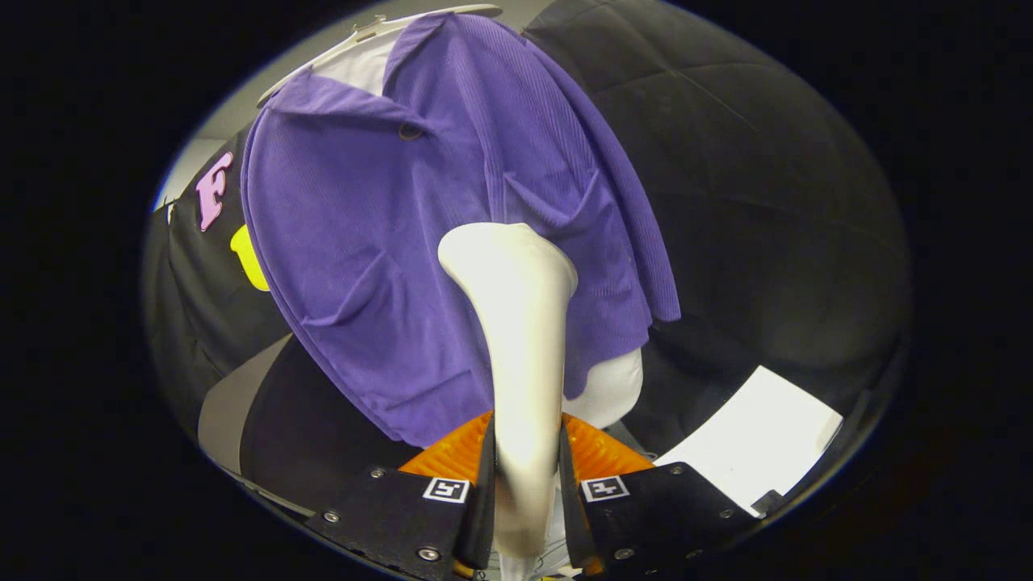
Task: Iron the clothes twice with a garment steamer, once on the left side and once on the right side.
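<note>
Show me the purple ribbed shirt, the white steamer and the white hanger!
Purple ribbed shirt (363, 266): gripper view, on its front panel, beyond the fingers.
White garment steamer (520, 323): gripper view, on its neck, clamped between both fingers.
White hanger (379, 28): gripper view, on the bar above the collar.

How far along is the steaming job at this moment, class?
Done: the gripper is shut on the white plastic garment steamer, both fingers pressing its handle. In hand: its head is against the front of the purple ribbed shirt on the white hanger, right of centre. Left: one frame cannot show finished passes, so count both sides outstanding.
</note>
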